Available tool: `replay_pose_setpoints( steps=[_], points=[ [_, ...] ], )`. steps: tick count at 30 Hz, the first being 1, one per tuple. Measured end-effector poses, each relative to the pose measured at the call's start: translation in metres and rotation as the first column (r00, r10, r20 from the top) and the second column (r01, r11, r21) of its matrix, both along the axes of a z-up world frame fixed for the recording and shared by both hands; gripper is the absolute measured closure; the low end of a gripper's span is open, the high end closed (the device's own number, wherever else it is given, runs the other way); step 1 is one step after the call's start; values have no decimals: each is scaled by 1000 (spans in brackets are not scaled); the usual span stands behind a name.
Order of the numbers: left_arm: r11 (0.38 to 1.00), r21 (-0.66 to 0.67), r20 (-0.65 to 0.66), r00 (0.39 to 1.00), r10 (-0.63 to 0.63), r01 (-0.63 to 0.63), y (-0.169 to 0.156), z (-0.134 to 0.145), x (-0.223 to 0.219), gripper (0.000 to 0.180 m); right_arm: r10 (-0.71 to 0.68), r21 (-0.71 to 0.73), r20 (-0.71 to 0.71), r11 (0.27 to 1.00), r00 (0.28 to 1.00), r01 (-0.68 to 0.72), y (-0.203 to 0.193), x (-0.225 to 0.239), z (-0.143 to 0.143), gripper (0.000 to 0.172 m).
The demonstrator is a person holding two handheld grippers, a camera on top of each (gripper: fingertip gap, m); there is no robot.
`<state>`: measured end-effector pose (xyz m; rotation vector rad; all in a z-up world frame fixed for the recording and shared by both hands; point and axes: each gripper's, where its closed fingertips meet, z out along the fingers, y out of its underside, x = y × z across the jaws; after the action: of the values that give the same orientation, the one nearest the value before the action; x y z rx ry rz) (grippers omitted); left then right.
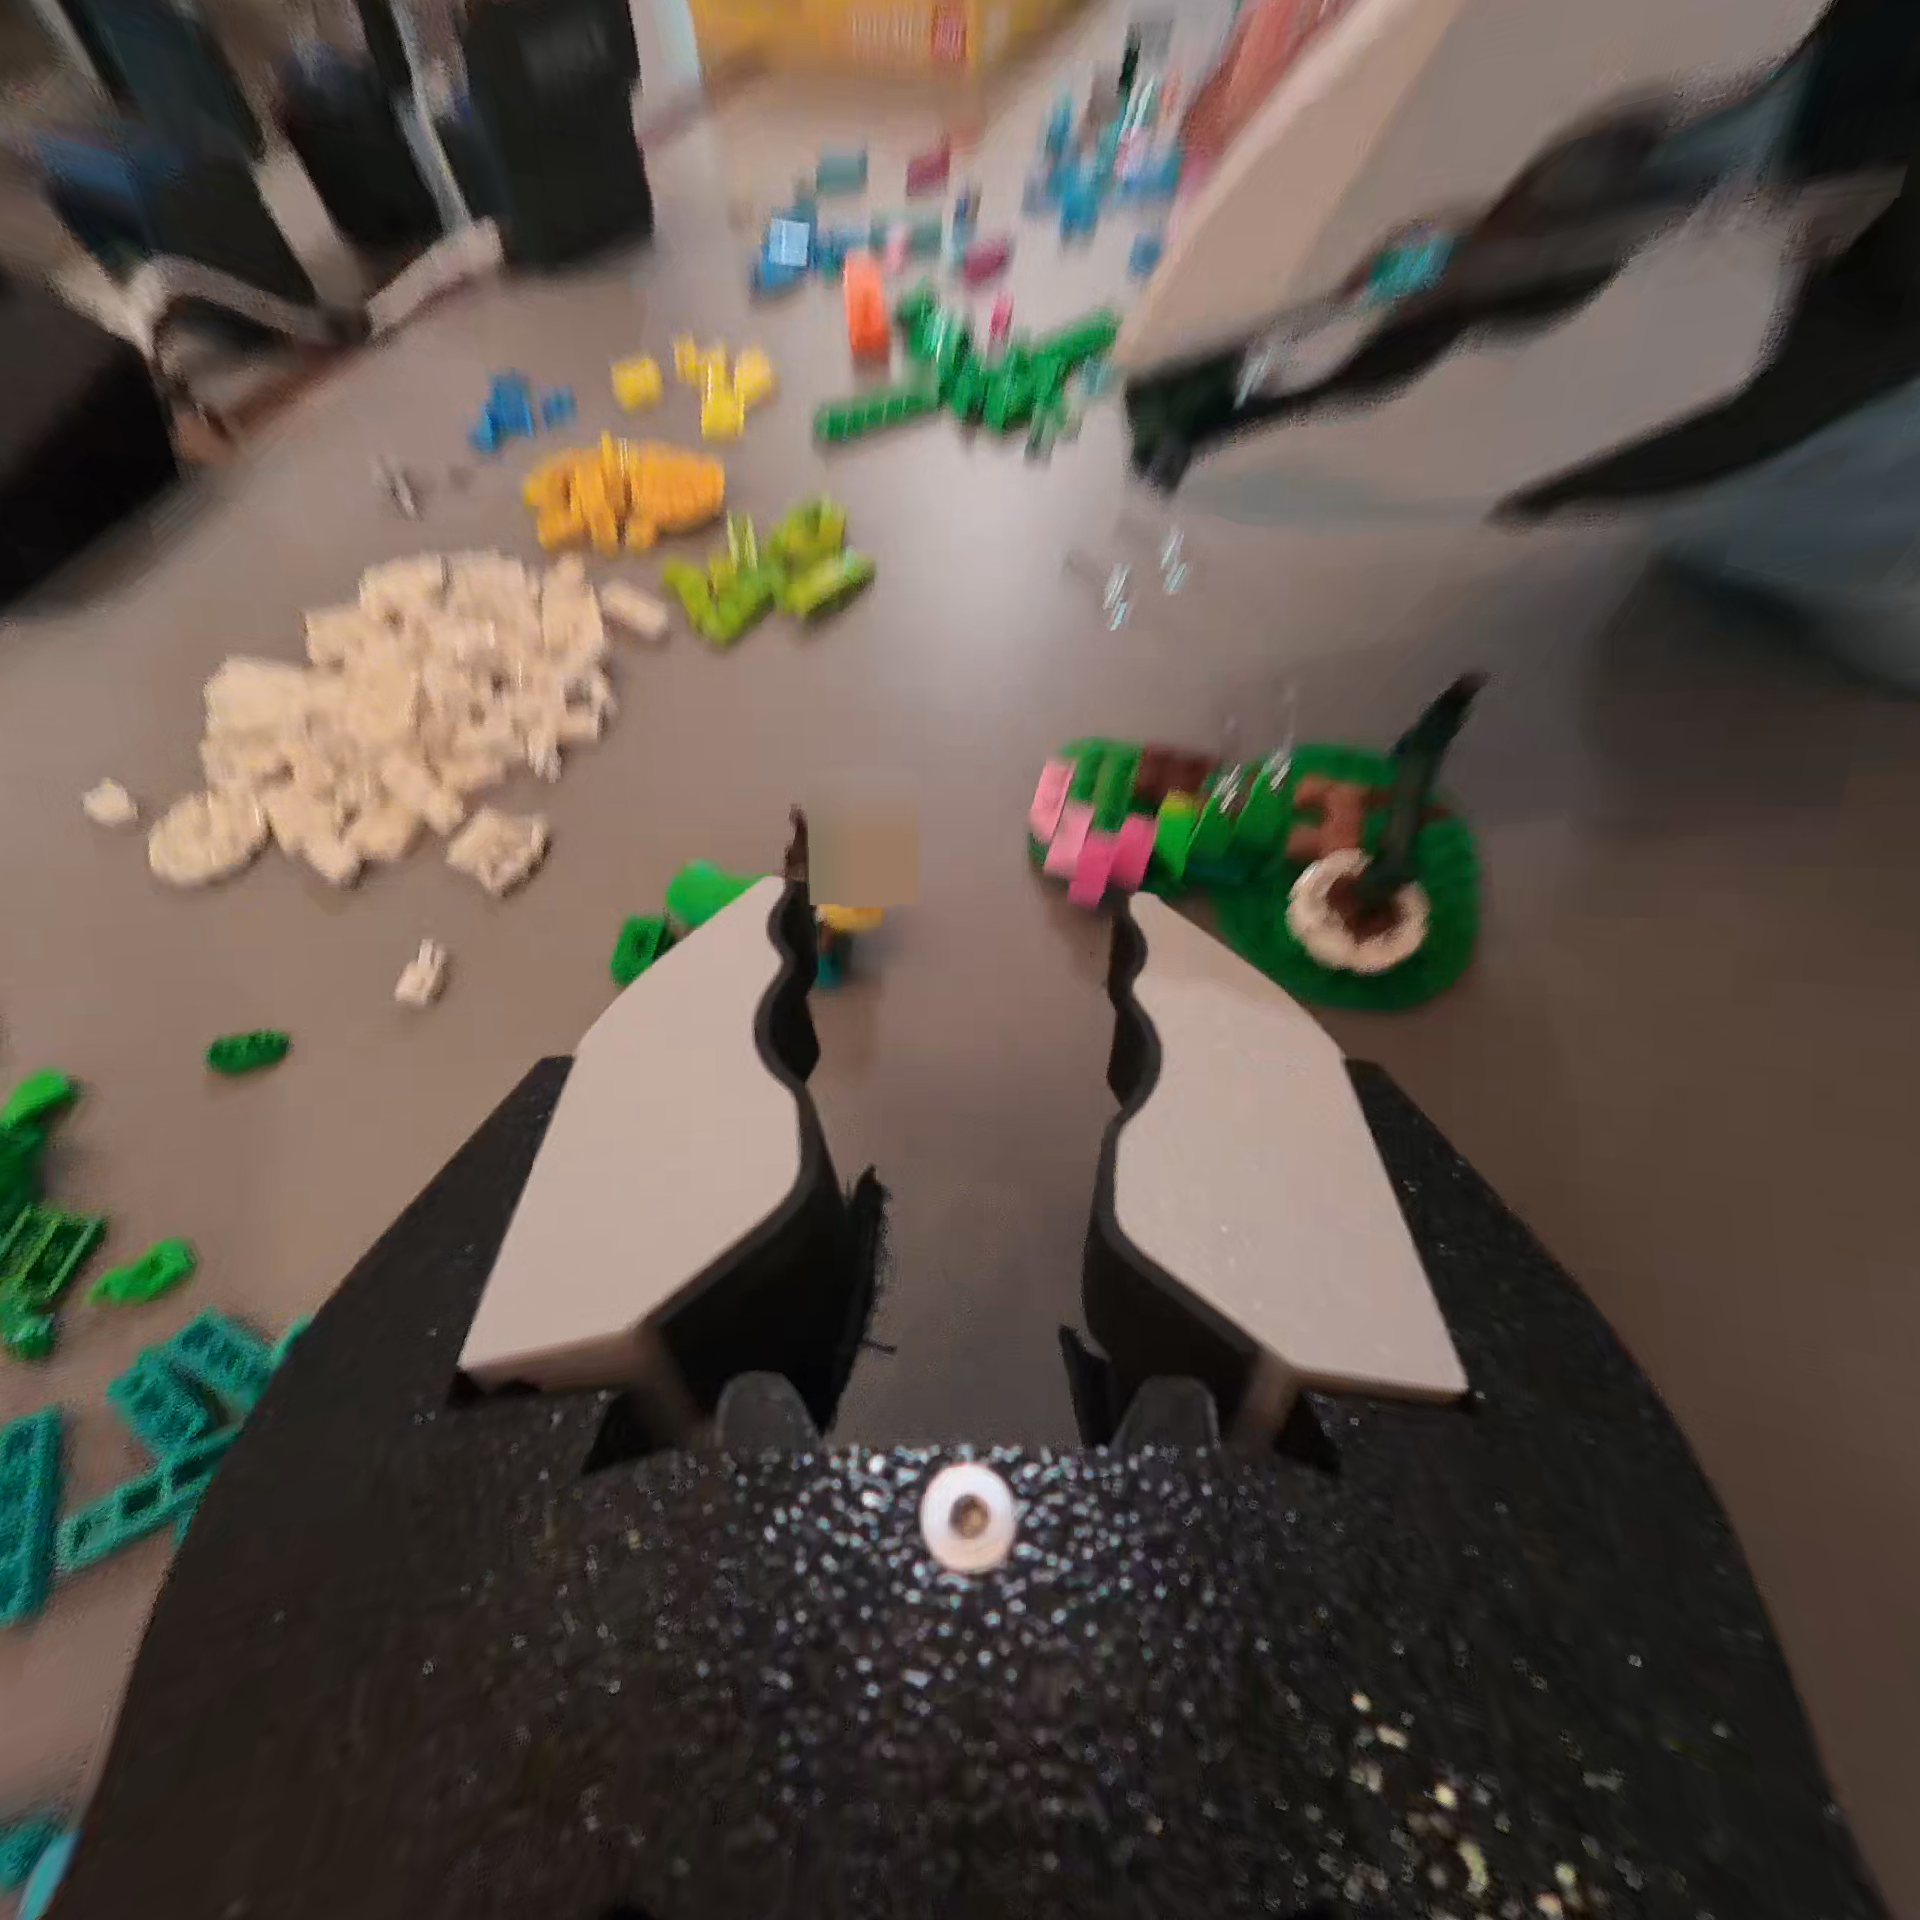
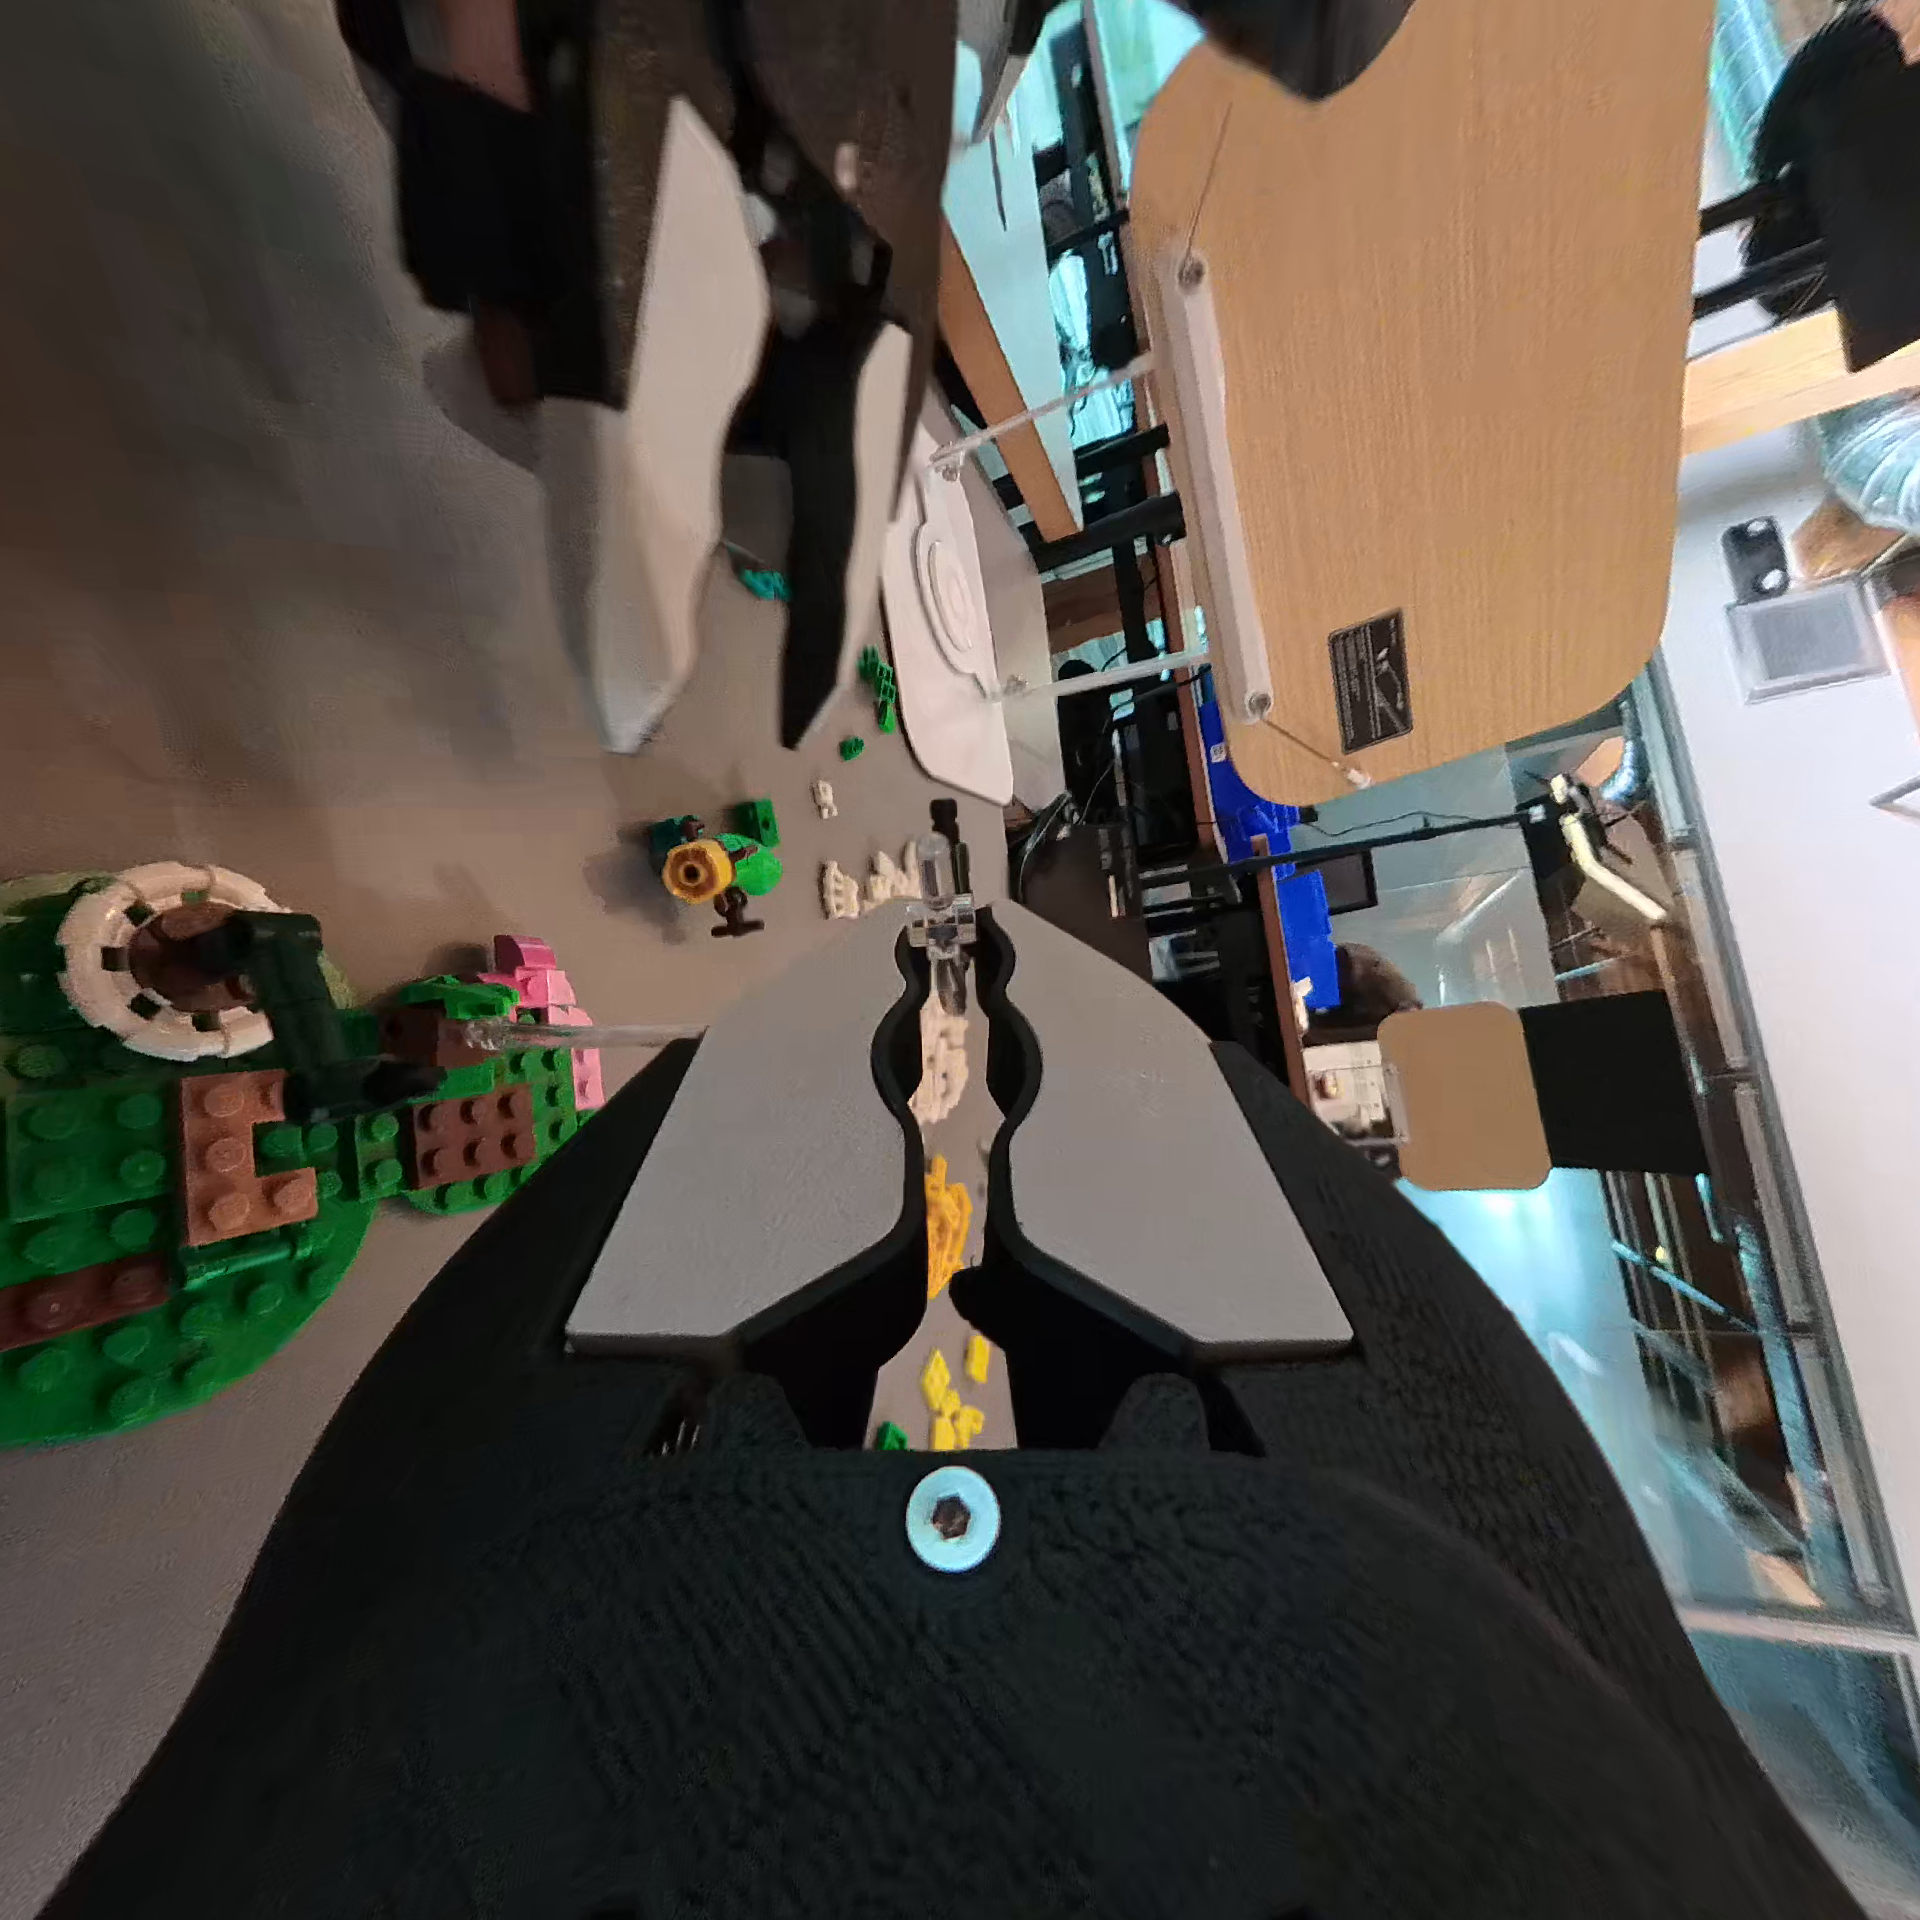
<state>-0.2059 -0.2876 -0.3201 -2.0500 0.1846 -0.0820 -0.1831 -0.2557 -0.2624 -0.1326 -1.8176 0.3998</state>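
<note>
Right gripper (image 2: 940, 925) fingers clenched on a clear plastic piece (image 2: 938, 914), green brick model (image 2: 187, 1143) to its left, left gripper (image 1: 961, 914) fingers spread wide above grey tabletop (image 1: 987, 644), small figure (image 1: 842, 935) just beside left fingertip

A grey worktop (image 1: 966, 644) carries loose toy bricks sorted by colour. Taking the round green baseplate model (image 1: 1340, 862) as landmark: a cream pile (image 1: 416, 717) lies well to its left, orange (image 1: 623, 494) and lime (image 1: 774, 577) heaps beyond that, dark-green bricks (image 1: 966, 390) farther back, and a small green-and-yellow figure (image 2: 712, 862) near it.
</note>
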Motion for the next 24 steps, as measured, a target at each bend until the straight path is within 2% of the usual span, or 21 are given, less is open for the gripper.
replay_pose_setpoints(
  steps=[1, 3, 5, 9, 12, 16, 21, 24],
  points=[
    [996, 92, 33, 999, -20, 17, 3, 15, 6, 128, 23, 10, -16, 1000, 1000, -22, -4, 1, 1, 165],
    [970, 241, 82, 994, -67, 45, 6, 39, 20, 137, 56, 43, -47, 998, 997, -54, -13, 3, 1, 166],
    [949, 307, 64, 993, -96, 72, 6, 50, 30, 145, 70, 89, -62, 994, 996, -64, -19, 3, -2, 166],
    [960, 269, -139, 989, -39, 75, 9, 42, 32, 156, 69, 144, -67, 988, 995, -59, -21, 1, -7, 165],
    [969, 241, -317, 948, 32, 48, 11, 37, 28, 167, 53, 203, -81, 979, 995, -35, -20, 0, -9, 165],
    [980, 195, -535, 835, 131, -29, 12, 33, 18, 173, -7, 370, -125, 927, 992, 54, -16, -5, -11, 165],
    [978, 168, -766, 607, 210, -125, 13, 31, 6, 170, -95, 465, -118, 874, 989, 139, -14, -12, -14, 165],
    [972, 175, -795, 560, 232, -154, 13, 32, 1, 170, -124, 460, -101, 874, 987, 157, -15, -14, -15, 165]
  ],
)
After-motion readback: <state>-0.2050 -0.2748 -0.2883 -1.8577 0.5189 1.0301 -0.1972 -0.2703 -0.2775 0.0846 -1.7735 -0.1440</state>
